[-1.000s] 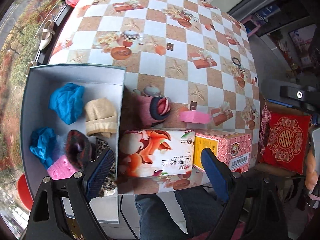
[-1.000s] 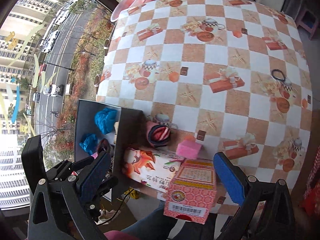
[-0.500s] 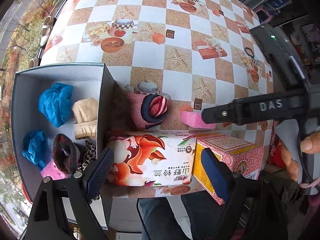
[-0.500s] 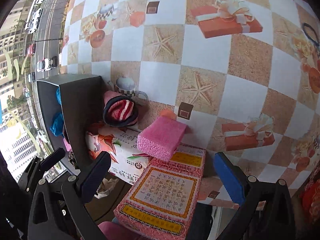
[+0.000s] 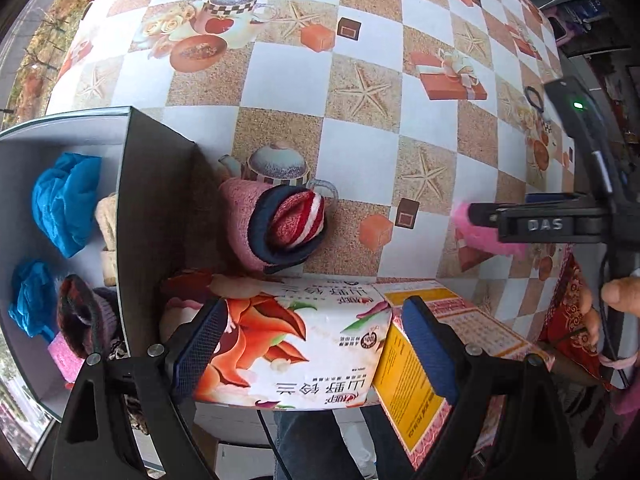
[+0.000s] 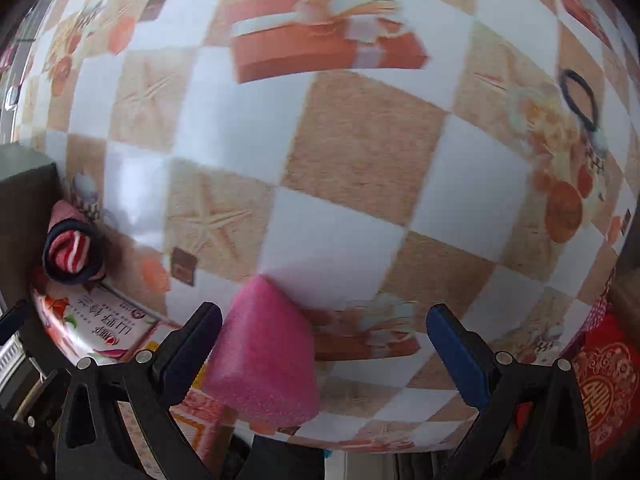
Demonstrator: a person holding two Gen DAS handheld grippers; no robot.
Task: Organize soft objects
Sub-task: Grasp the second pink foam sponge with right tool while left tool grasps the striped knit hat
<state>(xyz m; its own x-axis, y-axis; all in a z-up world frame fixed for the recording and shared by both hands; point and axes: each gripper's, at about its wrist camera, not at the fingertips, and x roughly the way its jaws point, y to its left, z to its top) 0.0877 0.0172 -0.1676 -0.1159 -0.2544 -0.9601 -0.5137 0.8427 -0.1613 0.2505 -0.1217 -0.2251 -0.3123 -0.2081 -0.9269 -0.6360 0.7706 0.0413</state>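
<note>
Right gripper [image 6: 324, 344] astride pink sponge [image 6: 264, 356]

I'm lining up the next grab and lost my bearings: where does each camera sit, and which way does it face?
Left wrist: on the left tool, looking steeply down at the tissue pack between its open fingers, the grey box of soft items and the rolled socks; the person's trouser legs and right fingers show.
Right wrist: on the right tool, facing steeply down at the pink sponge on the checked tablecloth; only its open fingers show.
Shared: sponge, socks, tissue pack, tablecloth.
</note>
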